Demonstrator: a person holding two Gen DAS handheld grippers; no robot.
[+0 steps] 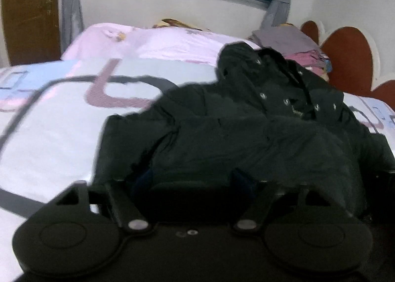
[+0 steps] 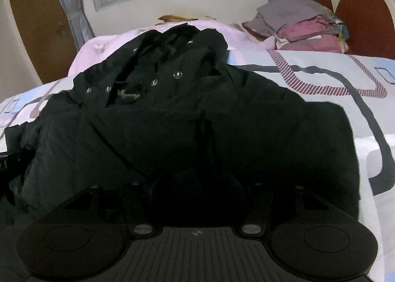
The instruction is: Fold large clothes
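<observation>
Both tongs, left (image 1: 192, 183) and right (image 2: 195, 183), sink into the dark black puffer jacket (image 2: 172, 121) on the bed (image 2: 321, 79); their grip is unreadable.

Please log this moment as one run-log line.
black puffy jacket spread on patterned bedsheet | left gripper, right gripper at hem | grip unclear

Both wrist views low, close, sharing black jacket (image 1: 246, 129) (image 2: 172, 129)

- A black padded jacket (image 1: 246, 129) (image 2: 172, 119) lies spread flat on the bed, collar end away from the cameras.
- Silver snap studs dot the open collar area; gold script lettering shows inside the neck.
- Its near hem lies crumpled and dark.
</observation>
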